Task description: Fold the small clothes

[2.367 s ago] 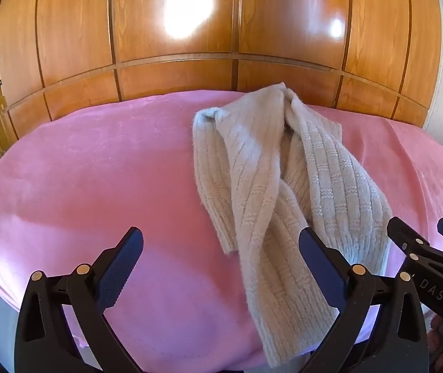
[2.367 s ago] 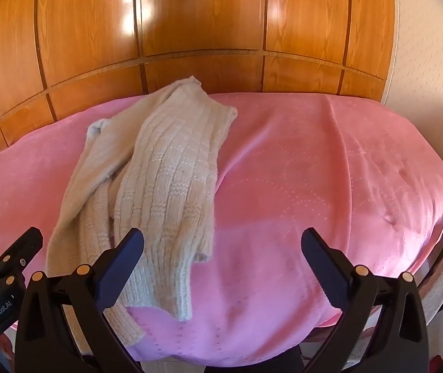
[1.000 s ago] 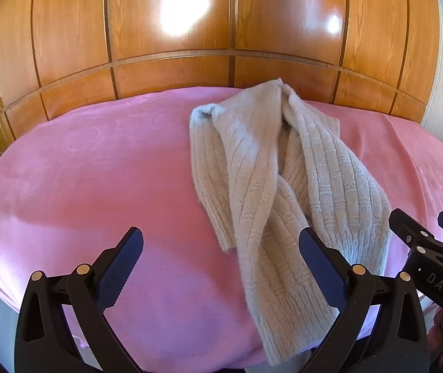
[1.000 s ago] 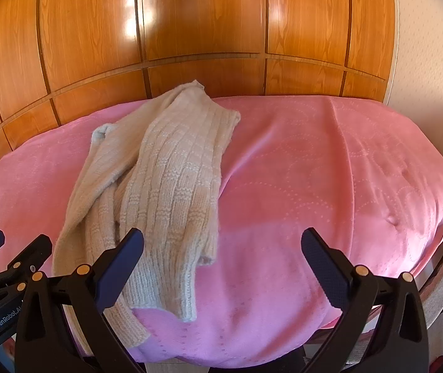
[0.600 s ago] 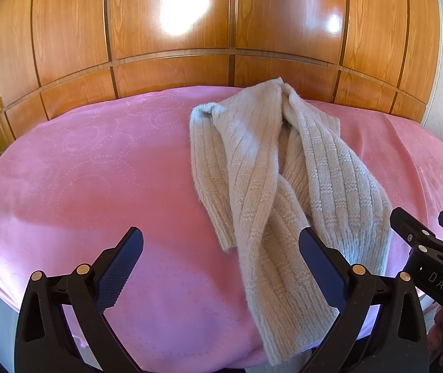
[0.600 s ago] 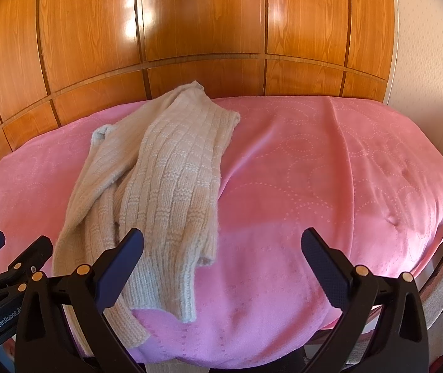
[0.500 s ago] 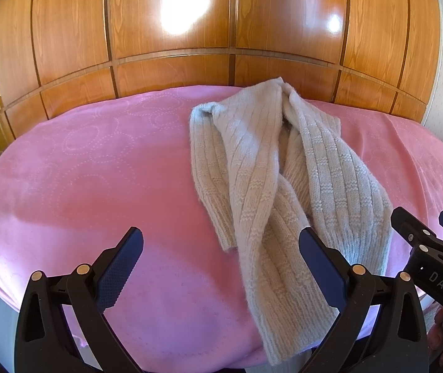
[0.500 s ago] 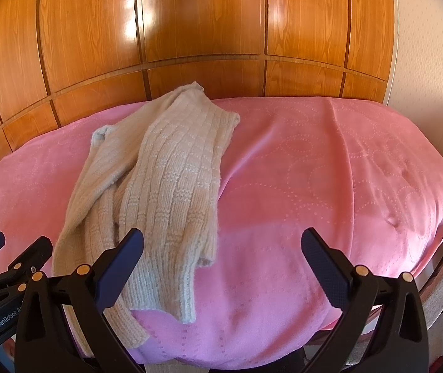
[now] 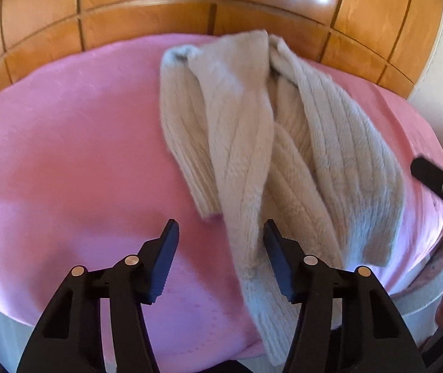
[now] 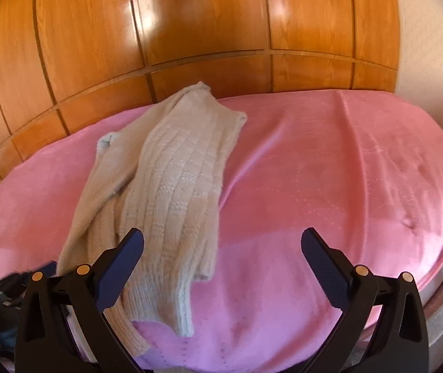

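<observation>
Left wrist view: the knitted sweater (image 9: 252,143) is lying bunched on the pink bed (image 9: 66,155), one strip trailing over the near edge. Your left tongs (image 9: 220,256) are closing above it, gripping nothing yet; right tongs (image 10: 221,267) are standing spread. You are risking pinching bedcover too, or dragging the pile off.

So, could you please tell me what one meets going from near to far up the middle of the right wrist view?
Right gripper → pink bedspread → wooden panelled wall. The knitted garment lies off to the left of that line.
</observation>
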### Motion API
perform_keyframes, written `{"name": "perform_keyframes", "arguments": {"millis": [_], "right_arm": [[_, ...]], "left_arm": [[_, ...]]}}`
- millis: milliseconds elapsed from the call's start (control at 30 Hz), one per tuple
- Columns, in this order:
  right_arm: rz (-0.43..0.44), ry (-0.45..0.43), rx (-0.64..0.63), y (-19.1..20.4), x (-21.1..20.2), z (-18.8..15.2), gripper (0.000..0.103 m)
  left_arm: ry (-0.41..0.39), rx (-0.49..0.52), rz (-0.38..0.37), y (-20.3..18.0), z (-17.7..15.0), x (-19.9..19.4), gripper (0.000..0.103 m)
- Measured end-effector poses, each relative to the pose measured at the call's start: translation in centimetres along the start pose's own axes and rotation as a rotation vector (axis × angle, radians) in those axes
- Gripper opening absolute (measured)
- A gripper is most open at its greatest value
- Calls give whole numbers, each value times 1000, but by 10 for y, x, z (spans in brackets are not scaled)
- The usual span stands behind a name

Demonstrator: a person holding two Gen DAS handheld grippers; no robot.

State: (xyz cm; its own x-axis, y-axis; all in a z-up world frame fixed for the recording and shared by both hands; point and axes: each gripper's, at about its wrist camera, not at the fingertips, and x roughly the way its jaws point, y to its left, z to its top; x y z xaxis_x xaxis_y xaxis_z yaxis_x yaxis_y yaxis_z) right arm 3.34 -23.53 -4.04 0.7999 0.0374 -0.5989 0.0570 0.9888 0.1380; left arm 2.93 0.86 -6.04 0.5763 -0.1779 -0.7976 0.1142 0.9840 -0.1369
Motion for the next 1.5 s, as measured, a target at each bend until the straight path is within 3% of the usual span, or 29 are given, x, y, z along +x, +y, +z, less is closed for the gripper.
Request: {"name": "perform_keyframes", "arguments": {"millis": [100, 167, 200, 233, 300, 433, 533, 633, 800, 967, 1167, 1200, 1267, 1300, 1333, 1367, 1433, 1500], "right_arm": [[45, 35, -18, 8, 16, 6, 100], [56, 81, -27, 15, 33, 6, 96], [66, 105, -24, 16, 40, 6, 80], [82, 136, -22, 17, 49, 6, 58], [111, 155, -29, 16, 54, 5, 39], [101, 83, -99, 8, 36, 12, 19], [61, 46, -145, -4, 26, 23, 8], [-25, -2, -187, -22, 21, 38, 7], [-199, -58, -204, -64, 33, 73, 6], [-408, -63, -174, -128, 67, 127, 5], [-616, 21, -86, -205, 130, 180, 5], [-644, 48, -69, -219, 144, 187, 6], [-662, 86, -31, -237, 160, 193, 8], [-656, 103, -11, -245, 167, 194, 20], [-651, 106, 8, -249, 170, 193, 49], [-646, 94, 18, -251, 168, 193, 60], [-604, 62, 19, -243, 158, 187, 66], [-518, 50, 5, -222, 145, 174, 66]], "left_arm": [[12, -3, -29, 0, -4, 6, 55], [4, 22, -57, -3, -5, 6, 28], [6, 26, -71, -4, -4, 6, 21], [-1, 23, -91, -4, -3, 3, 6], [-18, 15, -129, -1, 2, -4, 6], [-98, -18, -212, 21, 21, -35, 6], [-172, -36, -185, 44, 44, -56, 6], [-248, -101, -115, 81, 75, -73, 6], [-305, -130, 138, 138, 130, -74, 5], [-287, -192, 337, 193, 184, -52, 5], [-207, -277, 481, 238, 219, -6, 6], [-198, -286, 493, 244, 223, -4, 8], [-171, -288, 519, 245, 224, 7, 31], [-171, -283, 526, 245, 226, 8, 40], [-179, -267, 532, 238, 221, 8, 56], [-190, -257, 531, 233, 217, 6, 62], [-198, -237, 498, 222, 201, 3, 63], [-184, -248, 395, 216, 187, 4, 63]]}}
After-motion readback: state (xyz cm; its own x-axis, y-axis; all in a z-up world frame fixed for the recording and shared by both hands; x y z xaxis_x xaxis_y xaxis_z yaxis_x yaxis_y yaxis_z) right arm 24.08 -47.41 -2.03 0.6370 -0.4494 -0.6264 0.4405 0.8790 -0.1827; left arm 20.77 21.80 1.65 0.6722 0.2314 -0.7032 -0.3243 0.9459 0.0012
